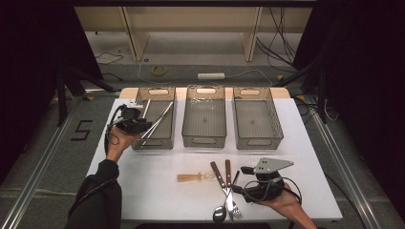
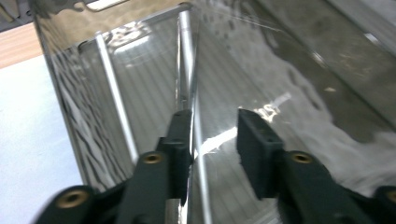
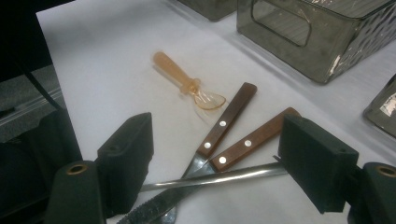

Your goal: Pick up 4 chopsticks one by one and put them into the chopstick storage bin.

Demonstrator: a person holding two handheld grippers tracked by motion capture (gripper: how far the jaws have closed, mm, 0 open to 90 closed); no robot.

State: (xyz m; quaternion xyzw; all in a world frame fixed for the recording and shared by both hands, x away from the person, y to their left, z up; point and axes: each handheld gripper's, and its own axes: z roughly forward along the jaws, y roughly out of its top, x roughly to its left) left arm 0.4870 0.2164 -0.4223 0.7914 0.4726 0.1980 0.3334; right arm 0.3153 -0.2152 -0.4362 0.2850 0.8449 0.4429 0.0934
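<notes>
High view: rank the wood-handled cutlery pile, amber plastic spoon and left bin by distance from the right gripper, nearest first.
From the right gripper:
1. Wood-handled cutlery pile: right beside it, on its left, at the table's front edge.
2. Amber plastic spoon: just past the pile, farther left on the white table.
3. Left bin: far-left corner, holding the metal sticks, where the left gripper is.

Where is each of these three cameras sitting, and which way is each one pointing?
High view: above the table's near side, looking forward and down at the white table; both forearms and each hand-held gripper show.
Left gripper view: on the left hand-held gripper, looking into the left bin at metal chopsticks; its black jaws show.
Right gripper view: on the right hand-held gripper, looking at wooden-handled cutlery and an amber spoon; its jaws show.
Shared: high and right gripper views both show the amber spoon.
</notes>
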